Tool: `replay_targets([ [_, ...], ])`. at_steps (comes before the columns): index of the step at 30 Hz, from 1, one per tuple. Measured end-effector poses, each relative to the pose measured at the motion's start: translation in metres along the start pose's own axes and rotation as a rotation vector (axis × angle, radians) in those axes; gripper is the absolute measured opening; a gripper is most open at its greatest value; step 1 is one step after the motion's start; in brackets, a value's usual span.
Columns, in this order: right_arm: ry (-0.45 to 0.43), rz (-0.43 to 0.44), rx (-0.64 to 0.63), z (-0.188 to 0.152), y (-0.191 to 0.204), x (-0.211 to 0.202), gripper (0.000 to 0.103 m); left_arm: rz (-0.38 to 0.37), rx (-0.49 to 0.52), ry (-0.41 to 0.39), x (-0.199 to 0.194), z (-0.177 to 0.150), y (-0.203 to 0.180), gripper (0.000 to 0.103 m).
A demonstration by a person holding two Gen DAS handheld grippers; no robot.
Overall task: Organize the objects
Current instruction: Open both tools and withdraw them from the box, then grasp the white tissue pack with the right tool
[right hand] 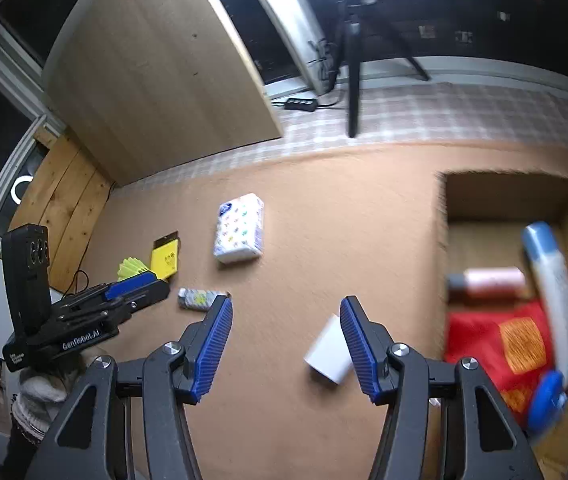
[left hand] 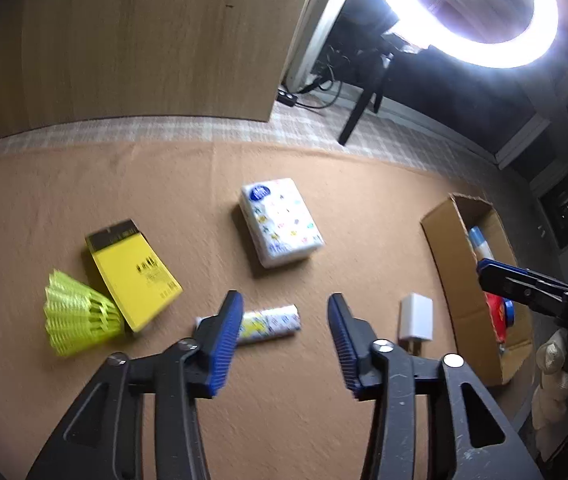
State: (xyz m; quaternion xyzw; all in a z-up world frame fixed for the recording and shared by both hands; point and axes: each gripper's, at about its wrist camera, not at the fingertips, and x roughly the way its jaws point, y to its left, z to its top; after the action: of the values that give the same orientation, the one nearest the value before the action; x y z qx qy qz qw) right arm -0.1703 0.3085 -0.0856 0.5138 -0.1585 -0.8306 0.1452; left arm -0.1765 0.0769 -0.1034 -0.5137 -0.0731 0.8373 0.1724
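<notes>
Hovering over the tan mat (left hand: pixel 84 184), both grippers are parted and holding nothing. The left gripper (left hand: pixel 284 332) has its blue ribbed fingers (left hand: pixel 226 336) spread about halfway — a small patterned tube (left hand: pixel 272 322) lies on its side just past the tips, one end hidden behind the left finger, but nothing is pinched between the pads. Off to the left of it sit a yellow notepad (left hand: pixel 134 274) and a yellow shuttlecock (left hand: pixel 78 316), touching each other. A tissue pack (left hand: pixel 280 222) lies further out, well apart from the fingers. A white charger (left hand: pixel 415 318) sits just right of the right-hand finger.

The right gripper (right hand: pixel 285 340) is also roughly half open and empty — from its own camera the white charger shows right against the inner side of its right finger (right hand: pixel 357 348), partly hidden behind it; can't tell if they touch. The cardboard box (right hand: pixel 441 216) is off to the right, already holding a red packet (right hand: pixel 483 336), a white-and-blue bottle (right hand: pixel 551 280) and a pink tube (right hand: pixel 491 280).
</notes>
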Motion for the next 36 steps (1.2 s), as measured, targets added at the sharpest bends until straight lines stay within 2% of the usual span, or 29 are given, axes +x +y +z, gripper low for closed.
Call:
replay_targets([
  [4,0.025,0.003,-0.022,0.021,0.013,0.028,0.052,-0.009,0.001,-0.006,0.006,0.011,0.005,0.054],
  [8,0.053,-0.001,-0.050,0.036,0.023,0.054,0.052,-0.029,-0.009,0.005,0.021,0.019,0.008,0.069],
  [13,0.085,0.014,-0.046,0.049,0.028,0.081,0.052,-0.032,0.002,0.027,0.041,0.025,0.009,0.073],
  [27,0.167,0.066,-0.004,0.069,0.027,0.137,0.053,-0.073,0.012,0.057,0.083,0.037,0.007,0.071],
  [36,0.202,0.077,0.020,0.069,0.025,0.154,0.052,-0.109,0.017,0.077,0.096,0.043,0.003,0.051],
])
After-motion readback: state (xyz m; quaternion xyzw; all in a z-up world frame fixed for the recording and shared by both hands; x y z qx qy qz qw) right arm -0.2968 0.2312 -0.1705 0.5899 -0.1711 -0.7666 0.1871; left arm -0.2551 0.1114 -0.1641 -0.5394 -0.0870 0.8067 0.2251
